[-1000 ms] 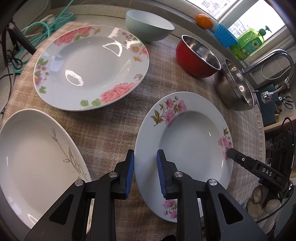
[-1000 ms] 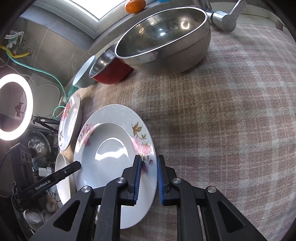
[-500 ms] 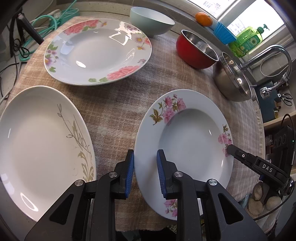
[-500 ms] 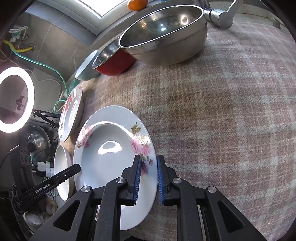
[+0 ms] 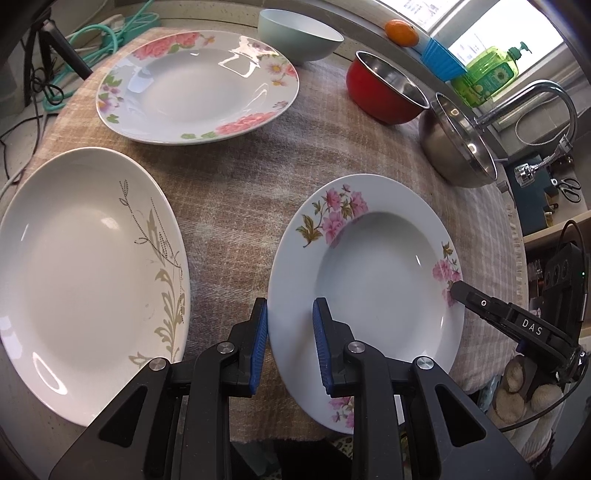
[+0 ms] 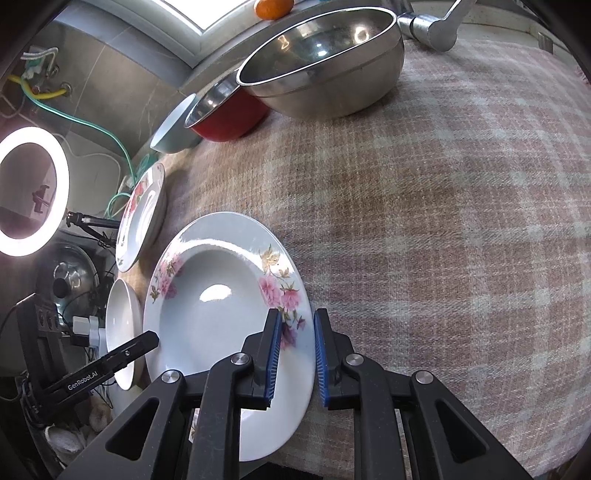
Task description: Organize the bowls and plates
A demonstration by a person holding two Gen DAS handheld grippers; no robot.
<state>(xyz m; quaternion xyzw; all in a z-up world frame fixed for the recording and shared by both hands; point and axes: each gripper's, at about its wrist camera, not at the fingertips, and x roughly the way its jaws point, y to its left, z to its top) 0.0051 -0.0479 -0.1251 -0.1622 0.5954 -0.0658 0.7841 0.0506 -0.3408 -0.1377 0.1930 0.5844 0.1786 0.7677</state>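
Note:
A deep white plate with pink flowers [image 5: 373, 266] is held between both grippers above the checked cloth. My left gripper [image 5: 290, 343] is shut on its near-left rim. My right gripper [image 6: 295, 354] is shut on the opposite rim of the same plate [image 6: 221, 295]. A large rose-pattern plate [image 5: 195, 85] lies at the back left. An oval white plate with a leaf pattern [image 5: 88, 273] lies at the front left. A pale green bowl [image 5: 299, 33], a red bowl [image 5: 388, 92] and a steel bowl [image 5: 458, 147] stand along the back.
The checked cloth [image 6: 443, 221] covers the table; its edge runs close under the held plate. An orange [image 5: 400, 31], a blue cup and a green soap bottle [image 5: 487, 72] sit on the sill. A tap [image 5: 535, 99] rises at right. Cables lie at far left.
The pink-flower plate, gripped on both sides, has been lifted and drawn back toward the table's near edge. The other plates and bowls now look farther away.

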